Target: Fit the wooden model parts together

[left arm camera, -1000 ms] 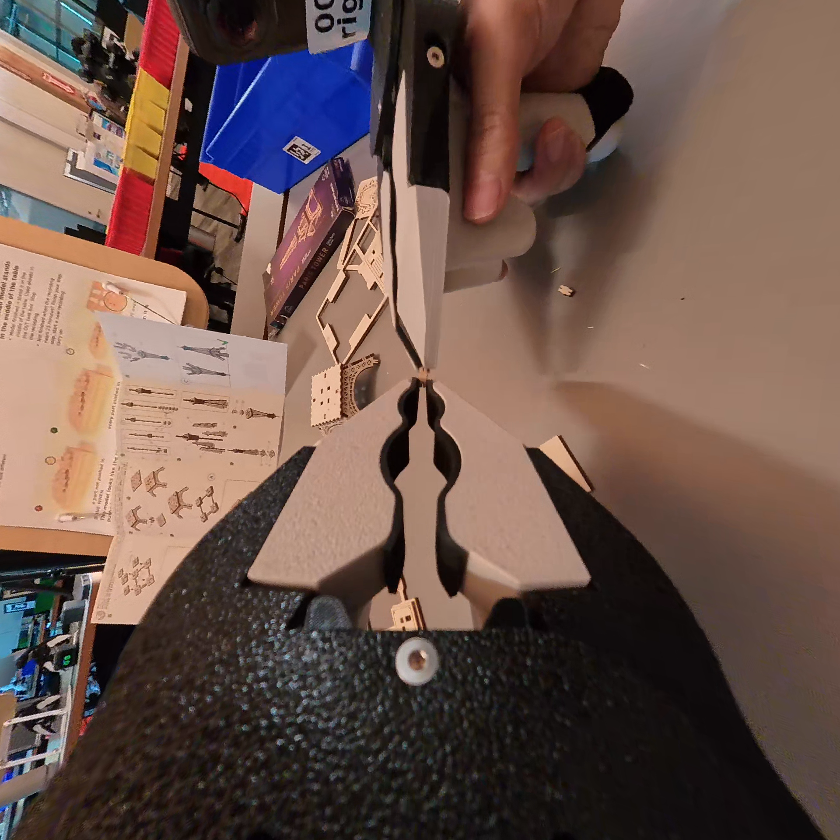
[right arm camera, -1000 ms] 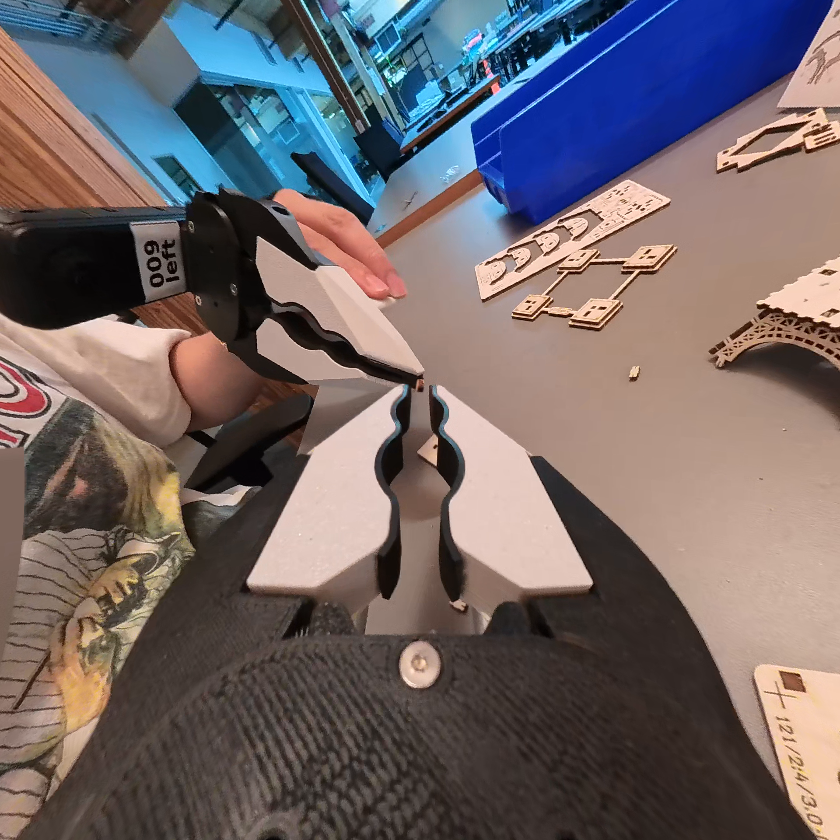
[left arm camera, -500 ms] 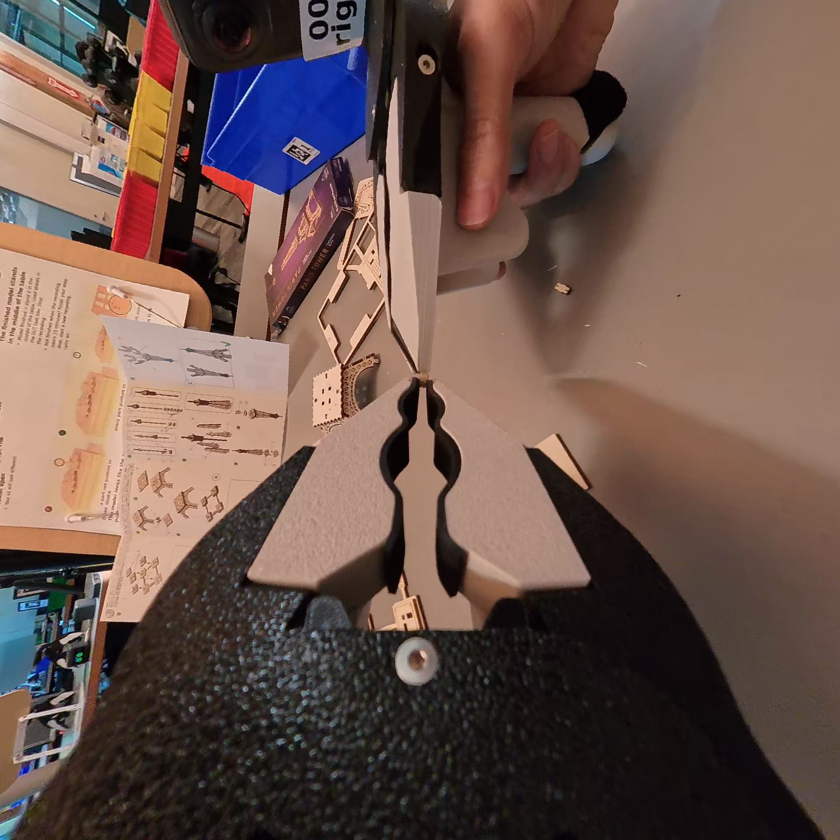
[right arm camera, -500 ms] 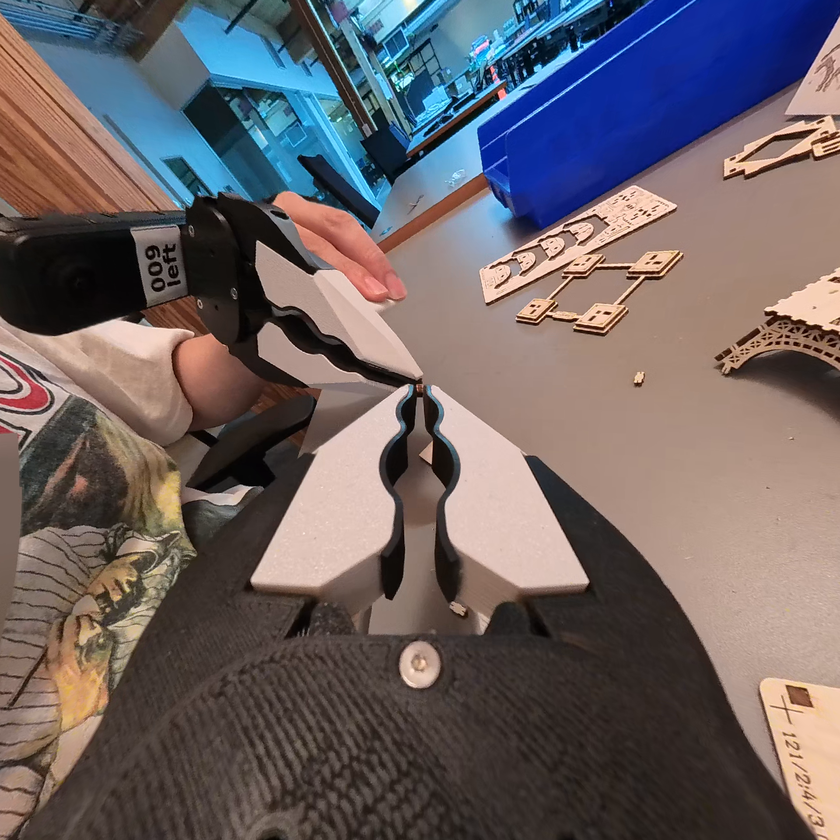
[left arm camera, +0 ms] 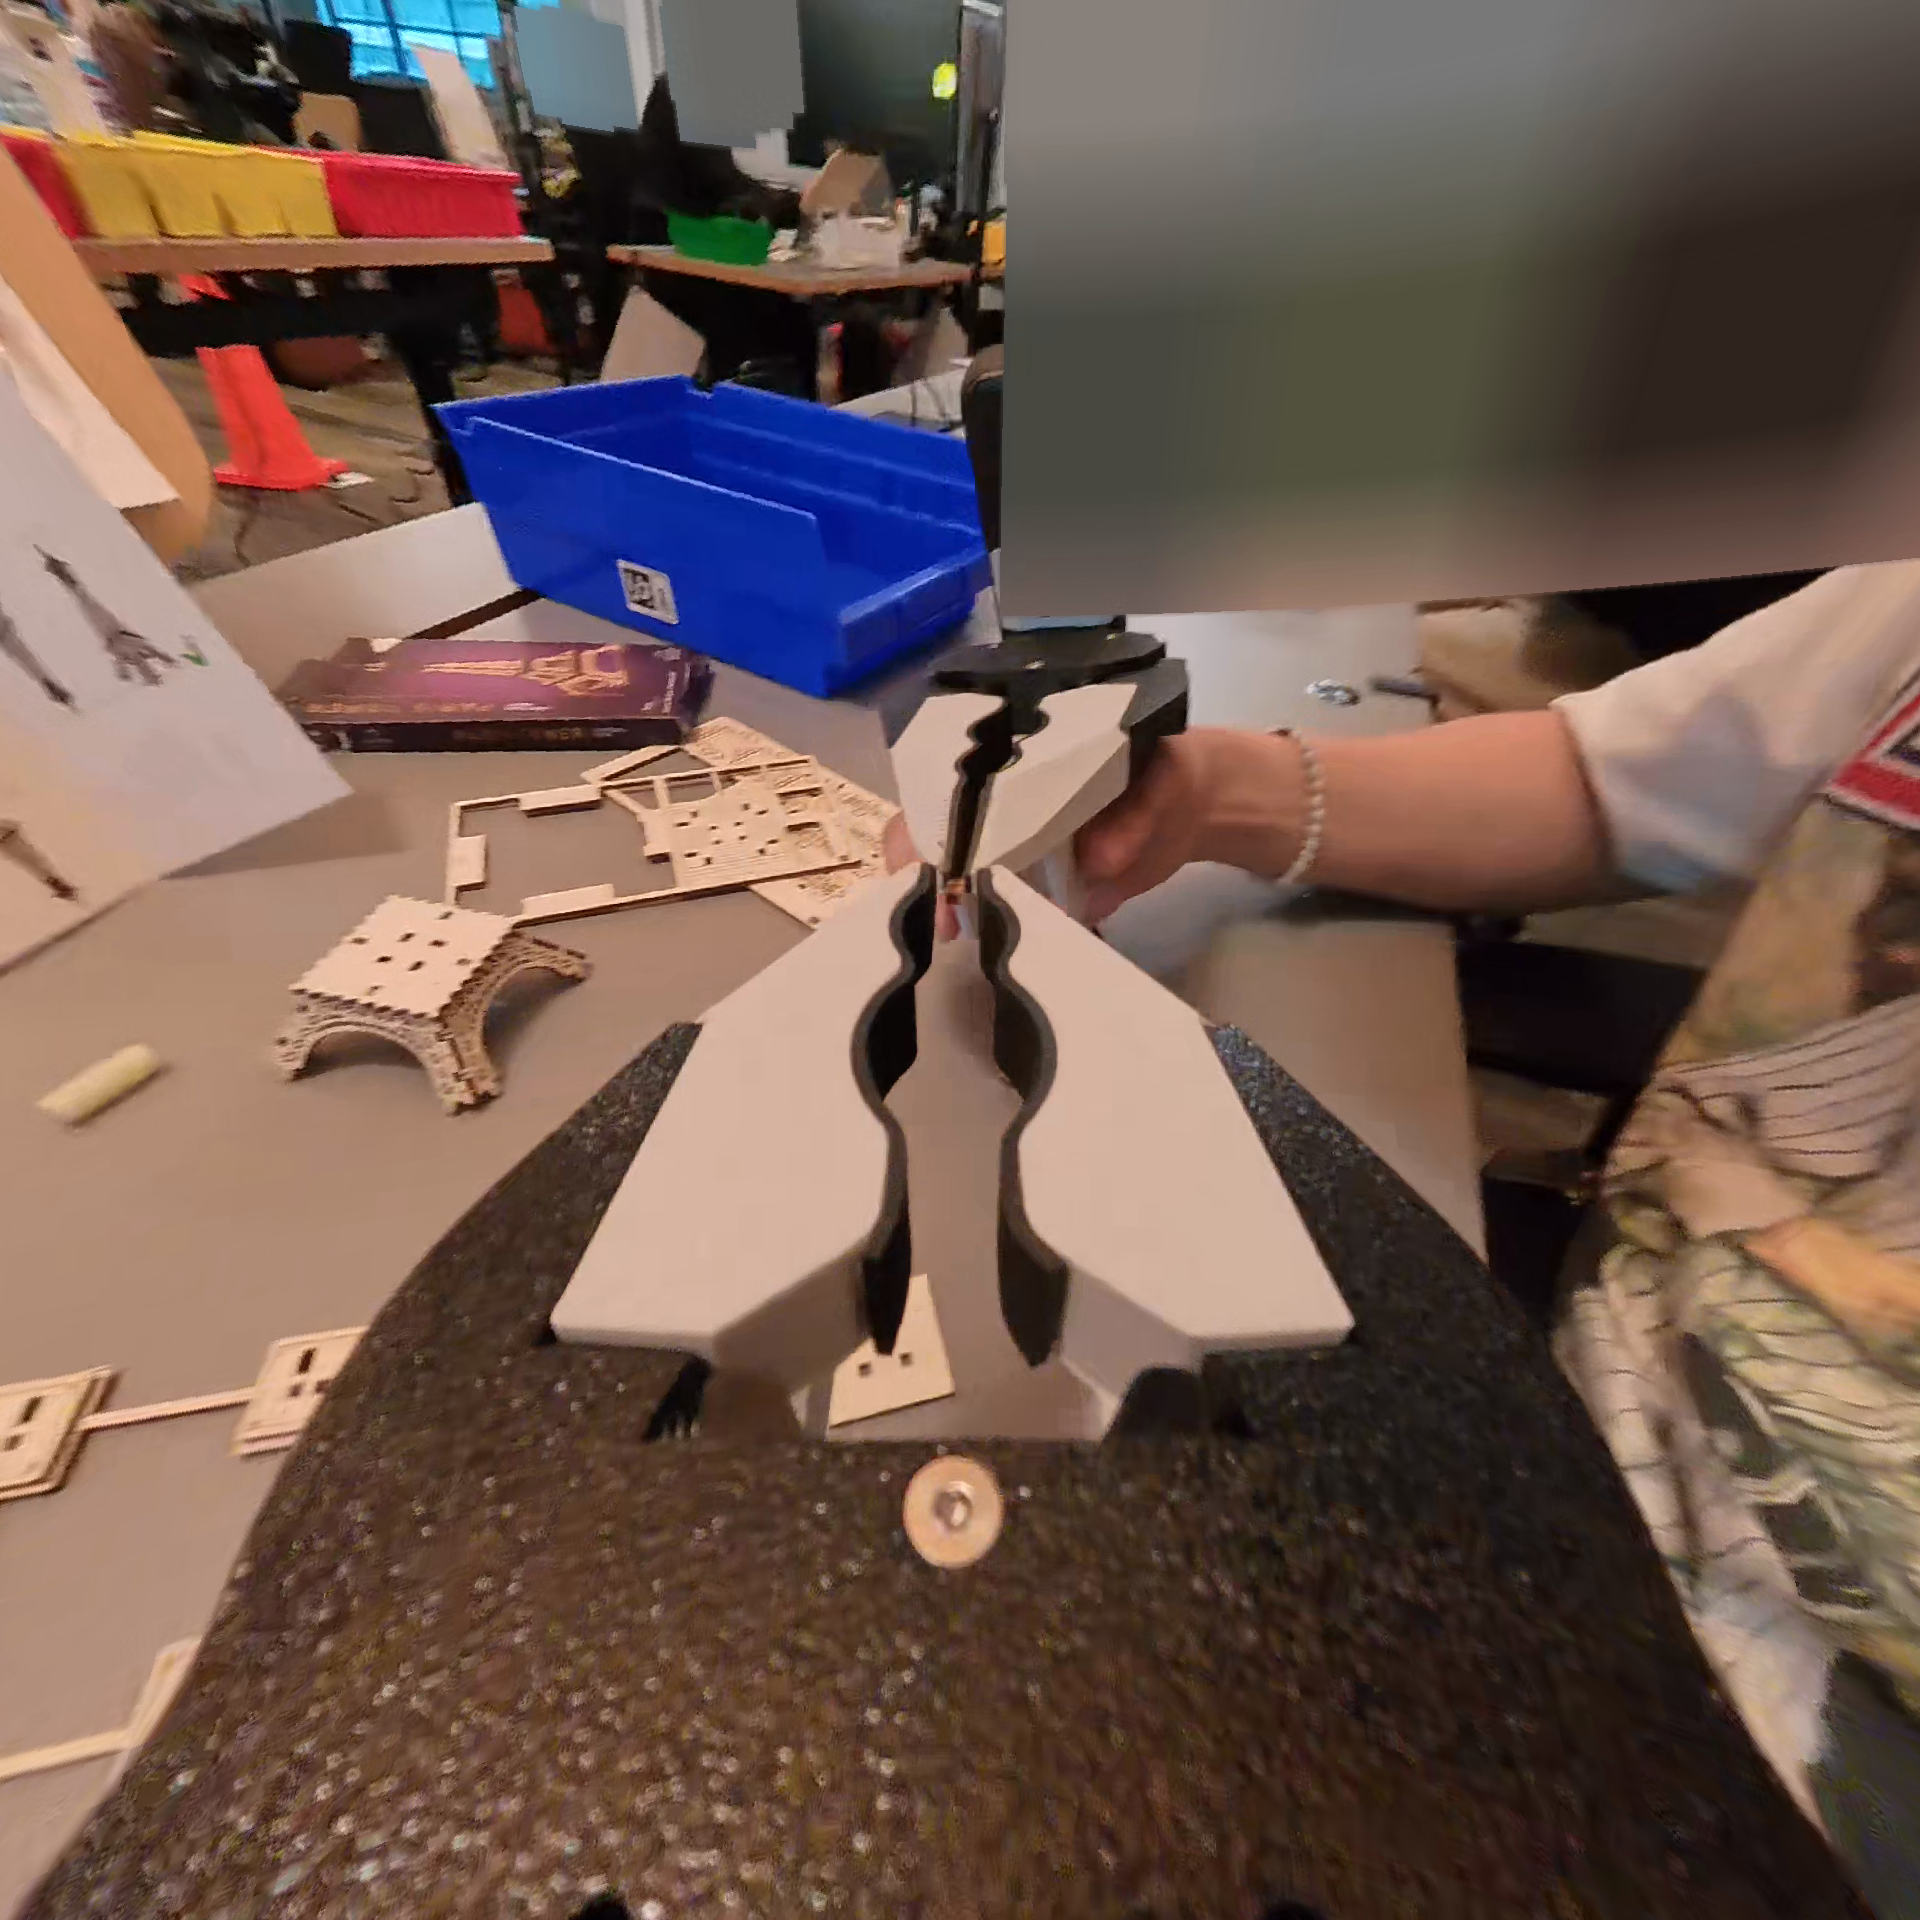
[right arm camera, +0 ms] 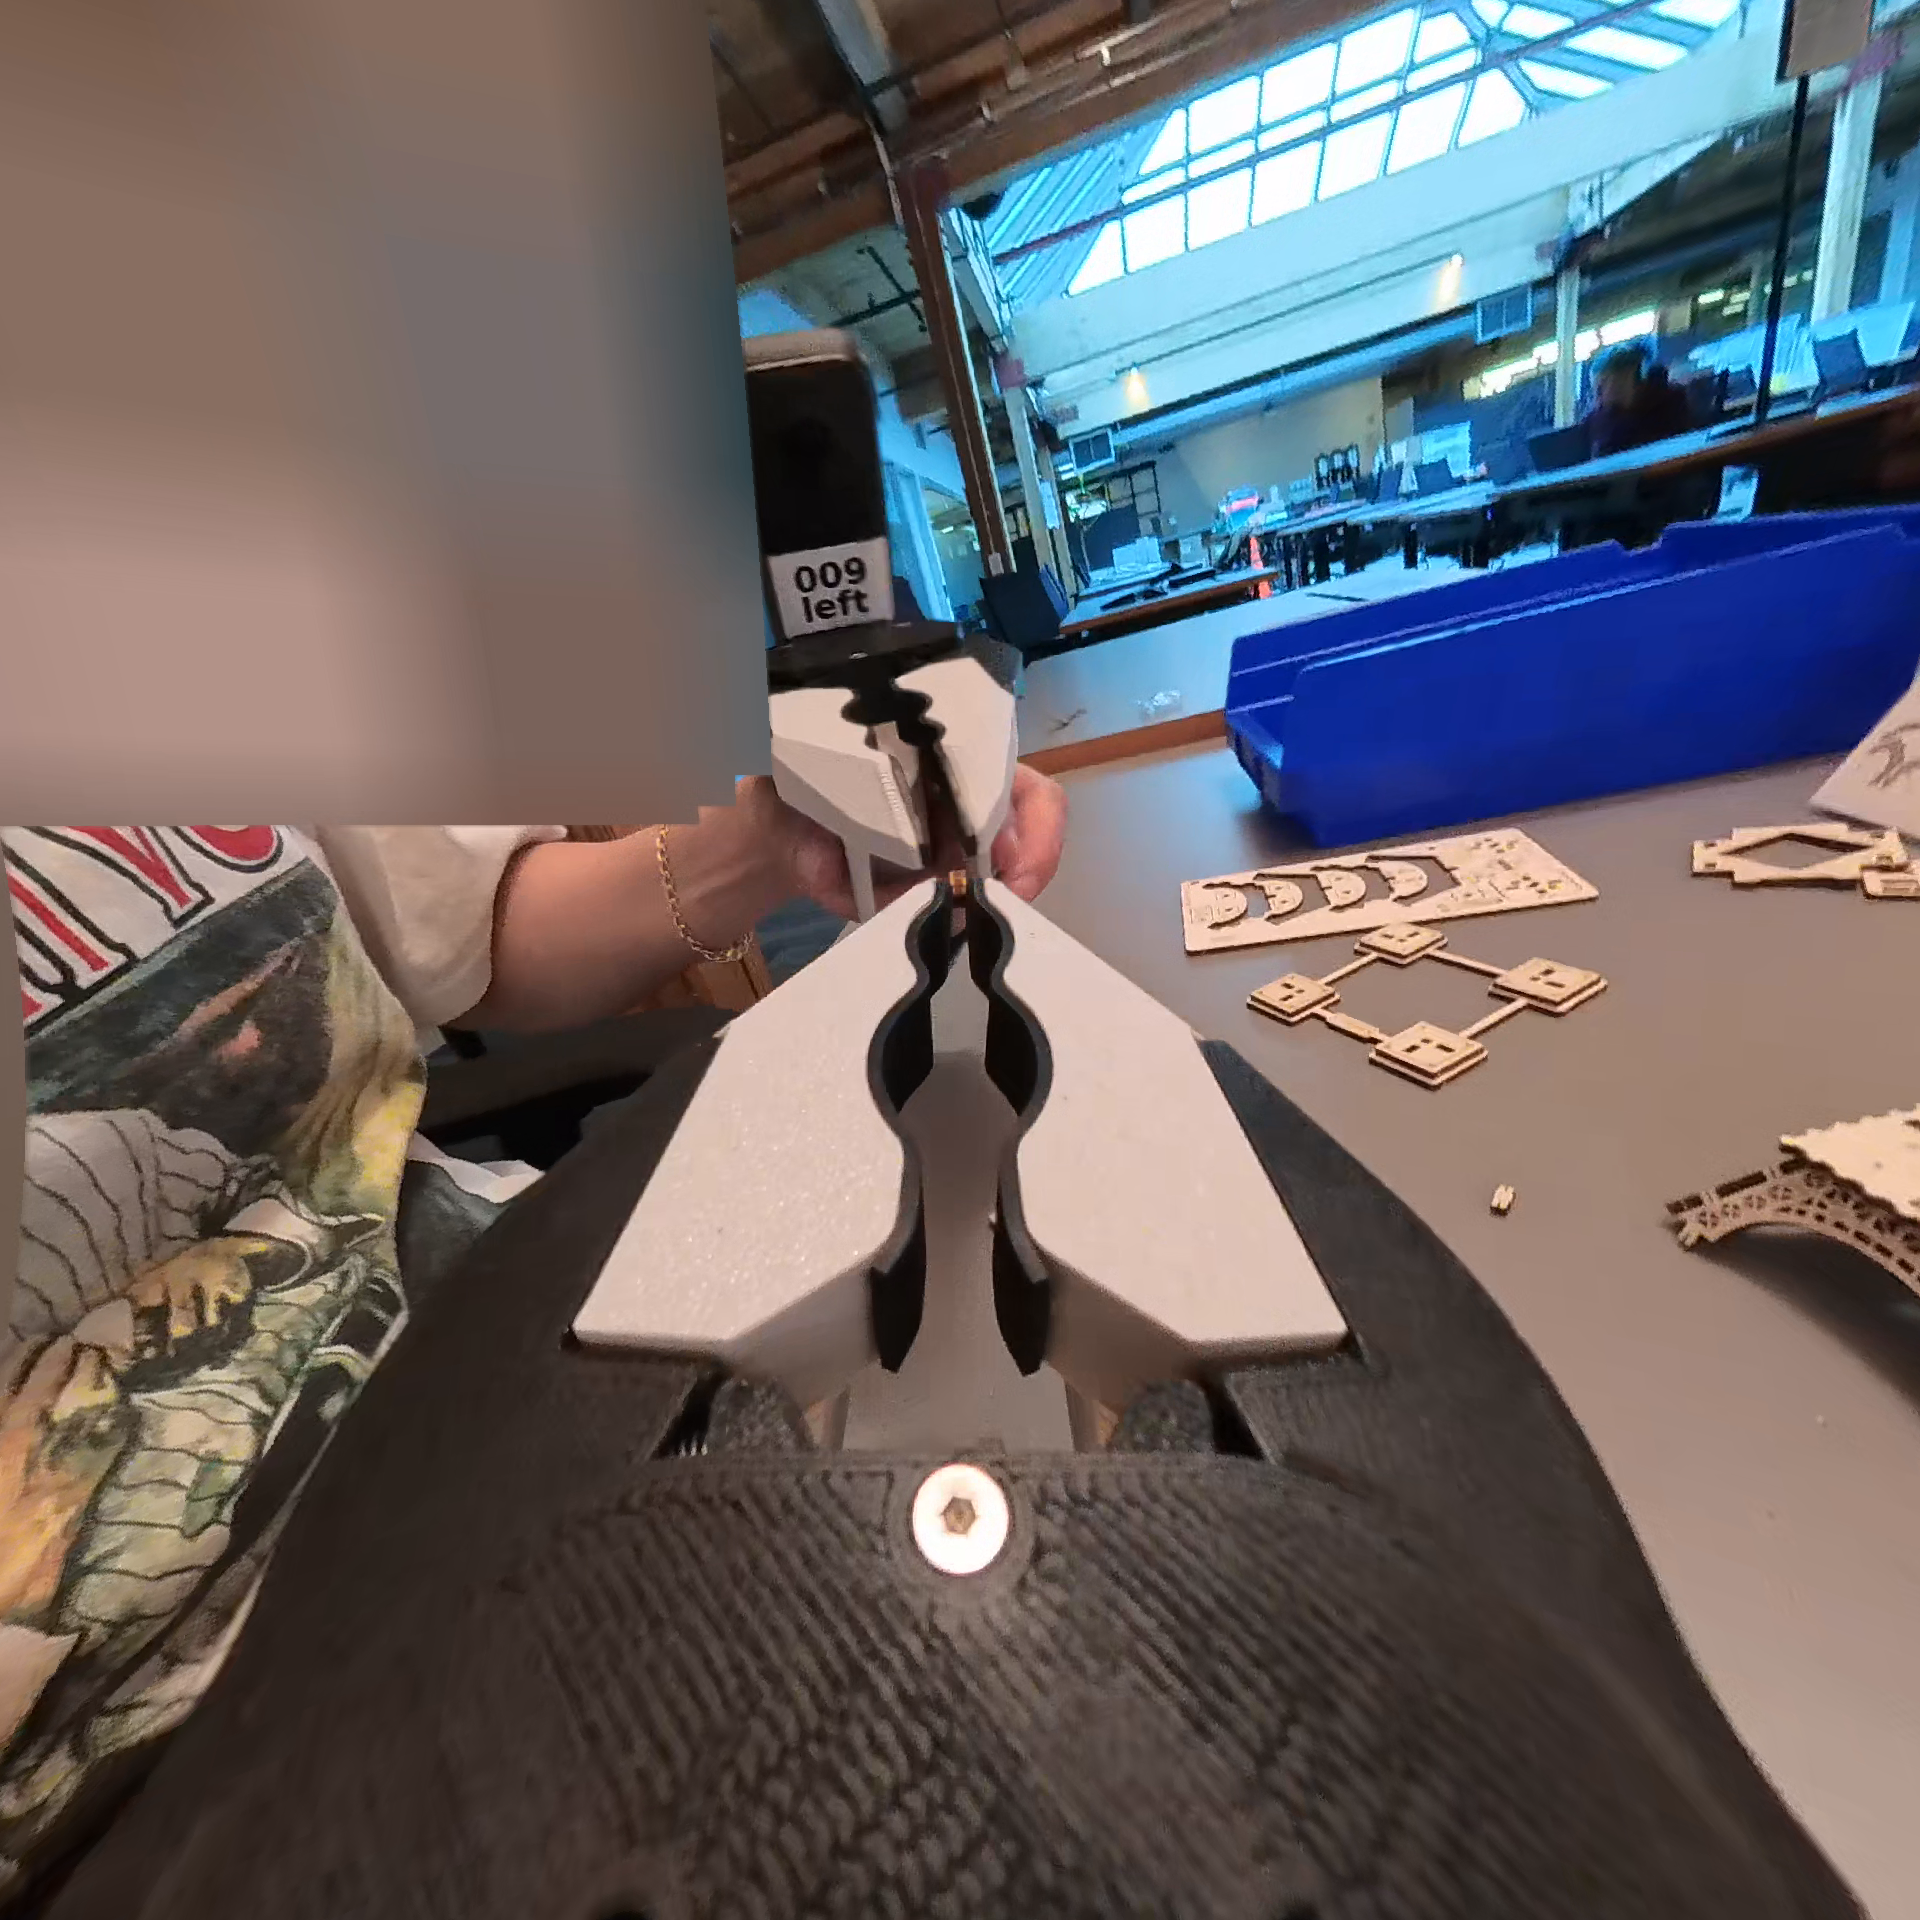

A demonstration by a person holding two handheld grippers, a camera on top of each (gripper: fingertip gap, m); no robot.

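A tiny wooden part [left arm camera: 951,885] is pinched where my two grippers meet tip to tip above the grey table [left arm camera: 208,1195]. My left gripper [left arm camera: 953,881] is shut on it. My right gripper [right arm camera: 958,891] is shut on the same tiny part [right arm camera: 958,883]; I cannot tell if it is one piece or two. The right gripper [left arm camera: 961,862] faces me in the left wrist view, and the left gripper [right arm camera: 945,857] faces me in the right wrist view. The wooden tower base [left arm camera: 426,997] stands on the table to the left and also shows in the right wrist view [right arm camera: 1808,1195].
Cut-out wooden sheets [left arm camera: 727,831] and a four-square frame [right arm camera: 1423,997] lie on the table. A blue bin [left arm camera: 717,520], a purple box [left arm camera: 499,691] and an instruction sheet [left arm camera: 104,707] sit behind. A loose square piece [left arm camera: 888,1361] lies below my left gripper. The person's body is close by. From either gripper's tips it is about 20 cm to the wooden tower base [left arm camera: 426,997]. It turns up in the right wrist view [right arm camera: 1858,1154] as well.
The right gripper closed onto the tiny part held by the left gripper. Both grippers then rolled and swung together, still tip to tip, so both views now face the person.
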